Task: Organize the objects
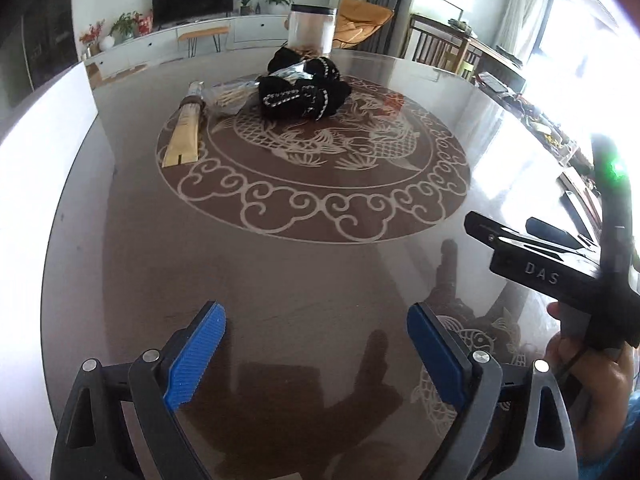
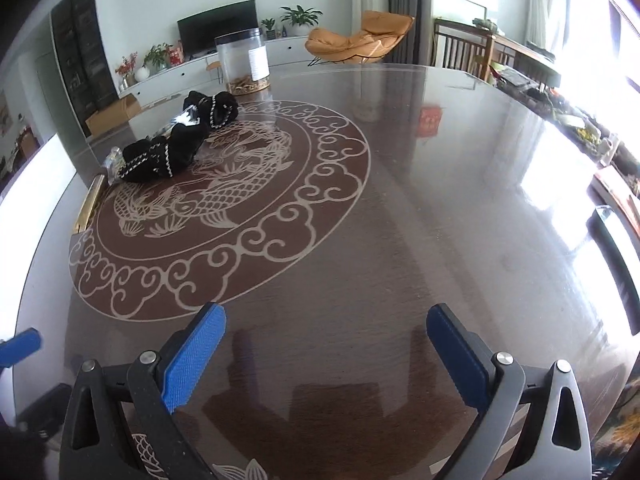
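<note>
A pile of black socks with white trim lies at the far side of the round brown table. Beside it lie a clear bag of wooden sticks and a pale chopstick pack. A clear jar with a dark lid stands behind them. My left gripper is open and empty, low over the near table. In the right wrist view the socks, jar and chopstick pack sit far left. My right gripper is open and empty, and its body shows in the left wrist view.
The table has a glossy top with a fish medallion. Its rim curves close on the left. An orange chair, a TV cabinet and a cluttered side table stand beyond the table.
</note>
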Motion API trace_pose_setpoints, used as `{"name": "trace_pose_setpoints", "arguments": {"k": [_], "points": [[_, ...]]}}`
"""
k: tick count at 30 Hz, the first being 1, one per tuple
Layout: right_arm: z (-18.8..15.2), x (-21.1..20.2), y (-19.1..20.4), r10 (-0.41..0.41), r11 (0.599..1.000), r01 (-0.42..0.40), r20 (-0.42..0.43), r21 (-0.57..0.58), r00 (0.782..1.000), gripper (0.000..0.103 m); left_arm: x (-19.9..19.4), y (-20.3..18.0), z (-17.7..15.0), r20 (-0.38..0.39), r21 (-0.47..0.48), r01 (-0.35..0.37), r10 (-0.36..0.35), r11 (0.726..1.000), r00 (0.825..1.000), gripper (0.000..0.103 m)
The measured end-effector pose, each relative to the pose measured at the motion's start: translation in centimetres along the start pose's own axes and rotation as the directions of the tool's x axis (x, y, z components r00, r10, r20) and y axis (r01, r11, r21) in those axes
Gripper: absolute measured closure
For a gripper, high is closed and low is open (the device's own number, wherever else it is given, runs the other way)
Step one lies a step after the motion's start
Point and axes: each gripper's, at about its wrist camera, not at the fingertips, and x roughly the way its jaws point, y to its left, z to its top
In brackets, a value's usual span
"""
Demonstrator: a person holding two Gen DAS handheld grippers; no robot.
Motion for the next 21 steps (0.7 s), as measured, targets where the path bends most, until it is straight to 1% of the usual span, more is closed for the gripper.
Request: {"name": "trace_pose_setpoints", "arguments": {"k": [2,5,8,10,11,12,13,16,18,21], "points": [[-0.1,0.4,0.4,0.001,1.000,-0.001,-0.010,-0.012,1.000,0.002,0.0,0.5,0.1,0.006,-0.019,-0.012,0.012,1.000,1.000,0.010],[0.0,0.9,0.7,0.009,1.000,-0.009,-0.027,-0.009,1.000,0.002,-0.1,0.6,0.4,0.005,-0.021,-0.027,0.027,0.999,1.000,0.010],[-0.1,1.1,0.5,0.017,1.000,-0.017,-0.038,0.003,0.999,0.002,0.2,0.3,0.5,0.017,0.007,-0.064,0.063,0.998,0.998,0.010],[-0.1,1.1,0.5,0.016,1.000,-0.016,-0.038,0.003,0.999,0.002,0.1,1.3,-0.1,0.018,0.029,-0.084,0.084,0.996,0.996,0.010],[-0.1,1.2,0.6,0.014,1.000,-0.014,-0.038,0.002,0.999,0.002,0.3,1.1,-0.1,0.013,0.044,-0.098,0.097,0.994,0.995,0.009],[-0.1,1.2,0.6,0.011,1.000,-0.011,-0.040,0.000,0.999,0.002,0.4,1.0,-0.2,0.008,0.058,-0.105,0.104,0.993,0.994,0.006],[-0.1,1.2,0.6,0.009,1.000,-0.009,-0.041,-0.003,0.999,0.002,0.7,0.8,-0.3,-0.001,0.076,-0.114,0.114,0.991,0.993,0.000],[-0.1,1.3,0.7,0.010,1.000,-0.010,-0.046,-0.006,0.999,0.001,0.7,0.8,-0.5,0.001,0.077,-0.111,0.111,0.991,0.994,0.000],[-0.1,1.3,0.7,0.013,1.000,-0.013,-0.047,-0.005,0.999,0.000,0.5,0.9,-0.9,0.027,0.082,-0.107,0.105,0.991,0.994,0.000],[-0.2,1.2,0.7,0.010,1.000,-0.010,-0.049,-0.008,0.999,0.000,0.3,1.0,-1.4,0.022,0.102,-0.094,0.092,0.990,0.996,0.000]]}}
